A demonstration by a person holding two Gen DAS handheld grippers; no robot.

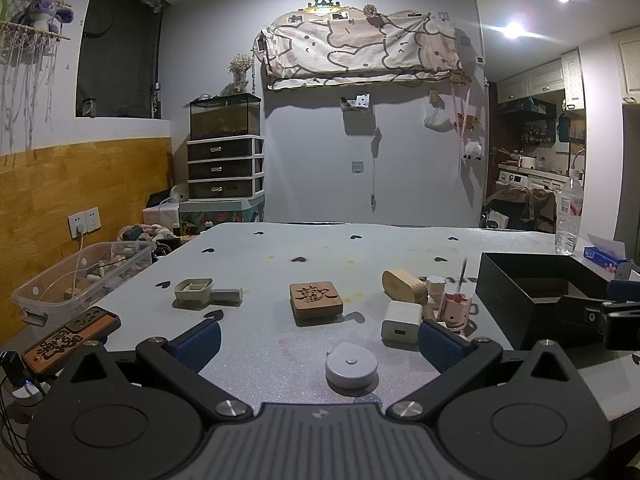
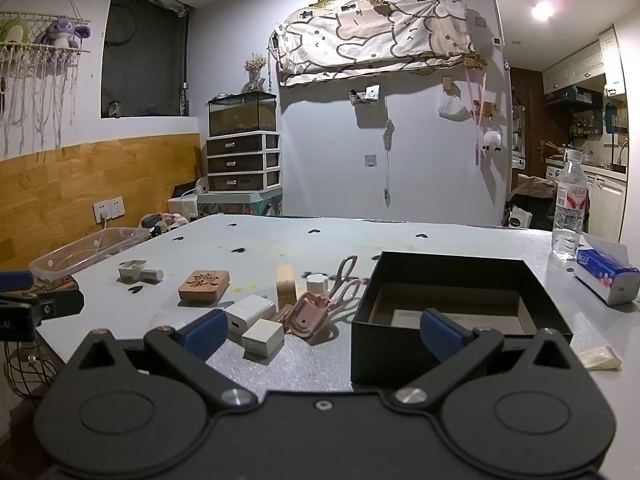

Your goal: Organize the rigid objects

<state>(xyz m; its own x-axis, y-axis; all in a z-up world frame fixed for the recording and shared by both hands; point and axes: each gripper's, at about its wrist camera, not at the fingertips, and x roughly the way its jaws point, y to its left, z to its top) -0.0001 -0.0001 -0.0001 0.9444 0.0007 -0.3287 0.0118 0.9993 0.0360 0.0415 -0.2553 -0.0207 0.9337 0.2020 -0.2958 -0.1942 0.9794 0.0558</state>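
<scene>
Little writing can be read: the square wooden block [image 1: 316,299] carries one carved Chinese character, and the orange plaque [image 1: 71,334] at the bench's left edge has dark characters too small to make out. The water bottle [image 2: 569,210] wears a pink-and-red label, illegible, and the blue tissue pack [image 2: 605,273] likewise.

On the pale bench [image 1: 280,248] lie two white chargers [image 2: 250,312] [image 2: 263,337] touching each other, one plain wooden block [image 2: 286,283] standing on edge, one pair of pink scissors [image 2: 343,280], one pink case [image 2: 307,314], one small white cap [image 2: 317,282], one grey tape measure [image 1: 351,368] and one beige scoop-like piece [image 1: 200,291].

The black box [image 2: 460,308] sits open at the right (only a flat sheet shows inside).

The left gripper [image 1: 318,346] is spread wide around the tape measure, not touching it. The right gripper [image 2: 322,334] is also spread wide, empty, its right finger in front of the box's near wall.
</scene>
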